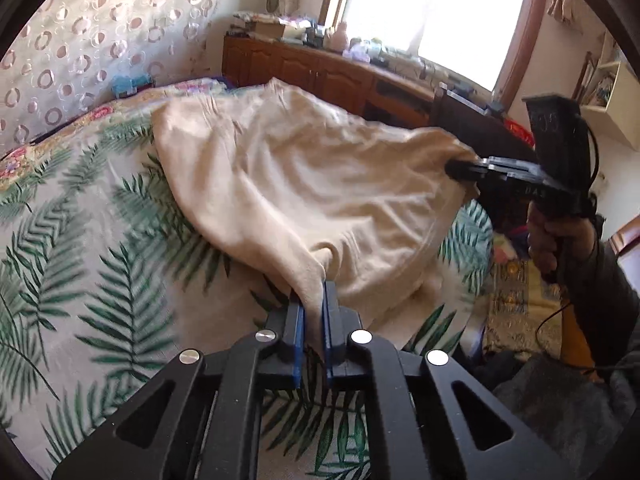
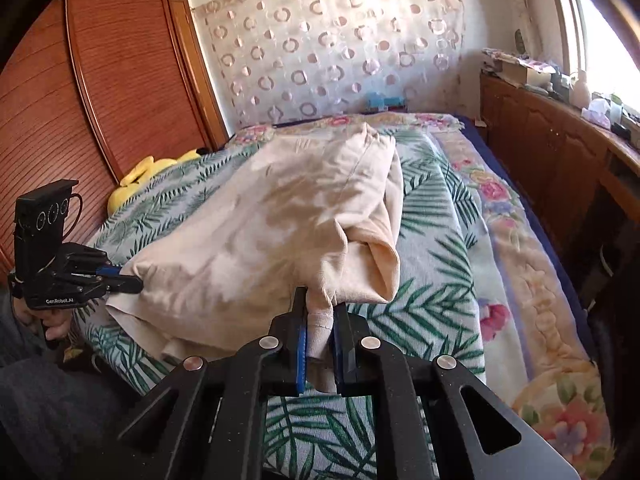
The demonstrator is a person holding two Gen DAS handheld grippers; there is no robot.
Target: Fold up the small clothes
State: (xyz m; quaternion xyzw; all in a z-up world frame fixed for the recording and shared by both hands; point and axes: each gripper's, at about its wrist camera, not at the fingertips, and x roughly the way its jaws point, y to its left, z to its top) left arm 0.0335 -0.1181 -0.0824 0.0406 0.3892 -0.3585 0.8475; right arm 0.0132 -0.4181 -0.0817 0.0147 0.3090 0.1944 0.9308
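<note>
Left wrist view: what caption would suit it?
Both grippers, left gripper and right gripper, pinch a cream garment above a leaf-print bedspread.

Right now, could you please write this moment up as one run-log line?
left gripper: shut on cream garment | right gripper: shut on cream garment | garment: near edge lifted off leaf-print bedspread

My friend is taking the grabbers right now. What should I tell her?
Left gripper: shut on the near edge of the cream garment.
Right gripper: shut on the same garment's other near corner, by the sleeve.
The garment lies lengthwise on the leaf-print bedspread, its near end lifted between the two grippers, its far end resting on the bed.
Done: both corners gripped.
Left: no neat fold shows yet. She should probably carry the near end toward the far end, lay it flat, then let go.
</note>
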